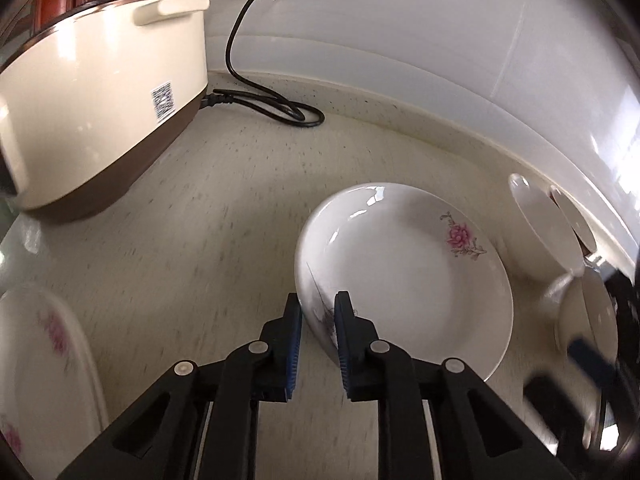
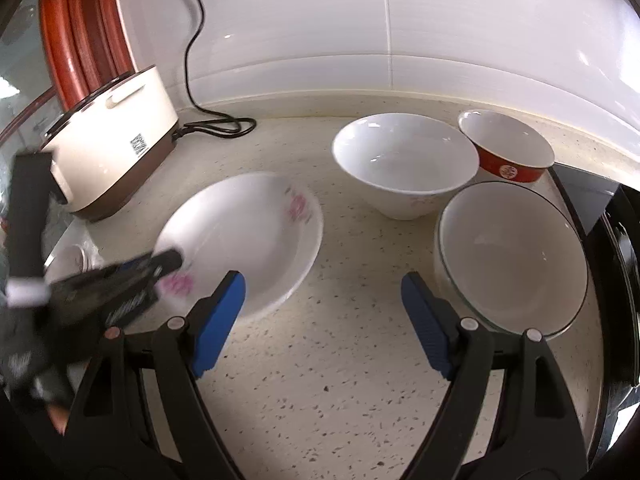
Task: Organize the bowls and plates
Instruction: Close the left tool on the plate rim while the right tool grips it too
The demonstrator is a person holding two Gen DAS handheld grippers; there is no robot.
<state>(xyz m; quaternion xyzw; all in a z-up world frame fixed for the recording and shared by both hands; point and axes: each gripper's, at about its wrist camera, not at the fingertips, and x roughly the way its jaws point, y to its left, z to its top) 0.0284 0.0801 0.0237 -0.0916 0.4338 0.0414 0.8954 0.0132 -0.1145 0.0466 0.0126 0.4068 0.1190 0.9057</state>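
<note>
My left gripper (image 1: pixel 318 300) is shut on the near rim of a white flowered plate (image 1: pixel 408 272) and holds it tilted just above the counter; the plate (image 2: pixel 248 232) and the left gripper (image 2: pixel 168 260) also show blurred in the right wrist view. My right gripper (image 2: pixel 322 280) is open and empty above the bare counter, between that plate and a large white bowl with a dark rim (image 2: pixel 516 256). Behind stand a white conical bowl (image 2: pixel 404 160) and a red bowl (image 2: pixel 508 148). Another flowered plate (image 1: pixel 36 364) lies at the left.
A cream and brown electric cooker (image 1: pixel 100 108) stands at the back left with its black cord (image 1: pixel 272 100) looped on the counter. A white tiled wall (image 2: pixel 400 20) runs behind. A dark appliance edge (image 2: pixel 616 264) bounds the right side.
</note>
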